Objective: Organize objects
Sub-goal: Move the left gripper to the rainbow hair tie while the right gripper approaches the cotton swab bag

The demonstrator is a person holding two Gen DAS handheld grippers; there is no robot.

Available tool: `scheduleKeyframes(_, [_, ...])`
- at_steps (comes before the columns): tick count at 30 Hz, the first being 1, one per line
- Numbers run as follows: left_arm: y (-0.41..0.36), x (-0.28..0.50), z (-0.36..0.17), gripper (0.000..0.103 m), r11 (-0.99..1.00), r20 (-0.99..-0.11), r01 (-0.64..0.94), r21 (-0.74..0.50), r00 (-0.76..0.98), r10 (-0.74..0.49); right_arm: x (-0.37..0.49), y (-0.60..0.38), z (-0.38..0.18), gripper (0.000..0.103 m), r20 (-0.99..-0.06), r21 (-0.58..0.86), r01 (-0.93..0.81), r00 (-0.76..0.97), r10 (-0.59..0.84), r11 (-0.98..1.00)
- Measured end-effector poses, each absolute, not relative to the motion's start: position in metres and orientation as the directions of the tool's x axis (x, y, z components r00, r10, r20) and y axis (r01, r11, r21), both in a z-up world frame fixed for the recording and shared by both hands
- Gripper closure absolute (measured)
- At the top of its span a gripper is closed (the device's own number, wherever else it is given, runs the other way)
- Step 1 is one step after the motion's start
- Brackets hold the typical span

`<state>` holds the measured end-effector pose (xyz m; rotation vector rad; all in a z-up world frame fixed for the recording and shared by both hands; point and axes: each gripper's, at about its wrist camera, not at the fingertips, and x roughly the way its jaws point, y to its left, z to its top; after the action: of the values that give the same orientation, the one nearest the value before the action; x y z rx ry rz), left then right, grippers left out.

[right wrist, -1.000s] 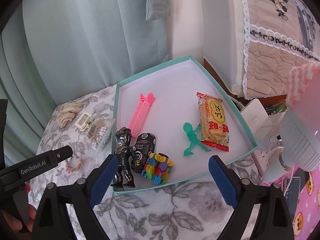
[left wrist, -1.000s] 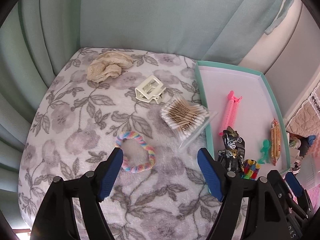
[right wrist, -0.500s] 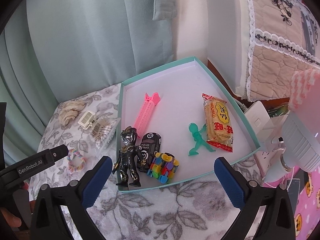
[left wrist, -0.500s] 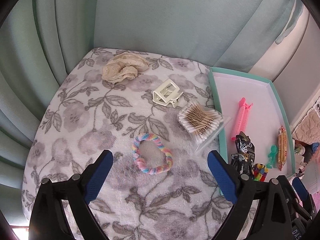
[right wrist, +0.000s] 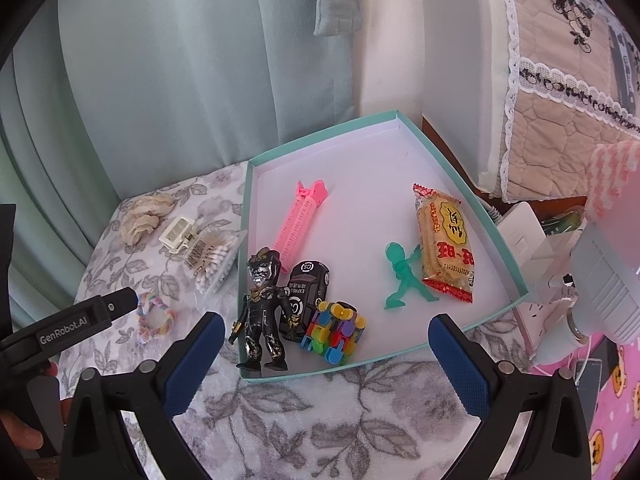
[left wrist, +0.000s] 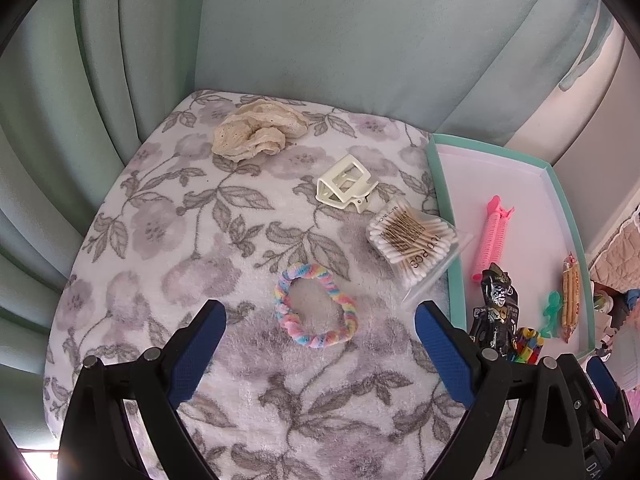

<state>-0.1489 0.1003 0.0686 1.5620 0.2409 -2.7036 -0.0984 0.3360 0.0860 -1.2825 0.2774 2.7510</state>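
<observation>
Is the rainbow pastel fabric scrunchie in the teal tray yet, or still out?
Out. The rainbow pastel fabric scrunchie lies on the floral blanket, left of the teal tray, ahead of the open left gripper.

Tabletop cover (left wrist: 168,240): fuzzy floral fleece cloth. Scrunchie (left wrist: 314,306): soft pastel fabric. Hair claw clip (left wrist: 344,184): smooth cream plastic. Cotton swabs (left wrist: 414,238): clear glossy plastic bag. Figurine (right wrist: 262,304): glossy black plastic. Snack packet (right wrist: 444,242): shiny wrapper. Tray (right wrist: 472,196): matt card.
</observation>
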Motion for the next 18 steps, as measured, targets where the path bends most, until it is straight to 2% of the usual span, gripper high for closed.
scheduleKeyframes(18, [0.054,-0.161,0.031,0.007,-0.976,-0.902,0.166,-0.138,-0.429,0.055,-0.117,0.304,0.076,0.0,-0.765,0.129,-0.06,-0.641,-0.061,-0.99])
